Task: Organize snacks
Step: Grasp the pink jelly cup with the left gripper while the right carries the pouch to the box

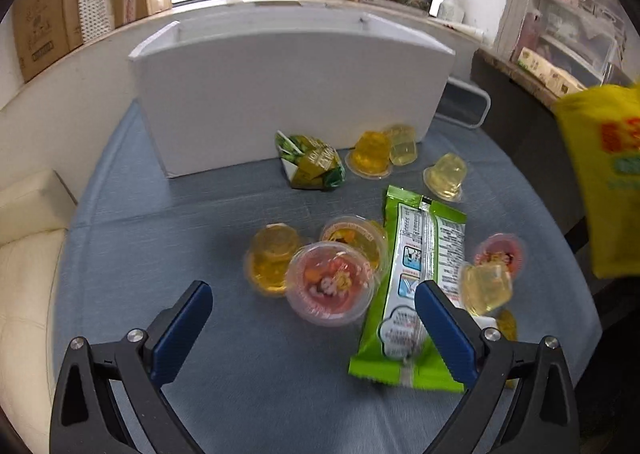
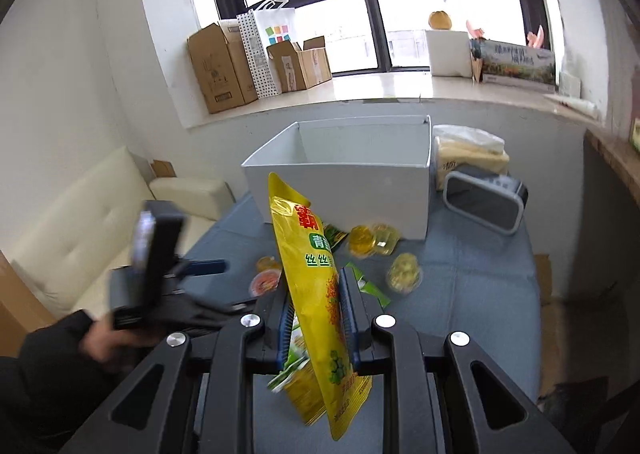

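The white bin (image 2: 340, 182) stands open at the far side of the blue cloth (image 2: 472, 278). The right gripper (image 2: 316, 318) clenches a yellow snack pouch (image 2: 310, 278) upright, near the bin; it should clear the front rim before letting go. The left gripper (image 1: 314, 318) hangs released over jelly cups (image 1: 332, 282).

White open-top box (image 1: 292, 94) stands at desk (image 1: 160, 254) rear. Clear jelly cups (image 1: 328, 286) and flat green snack packet (image 1: 416, 286) lie before it; small green-wrapped snack (image 1: 312, 164) just beside box front.
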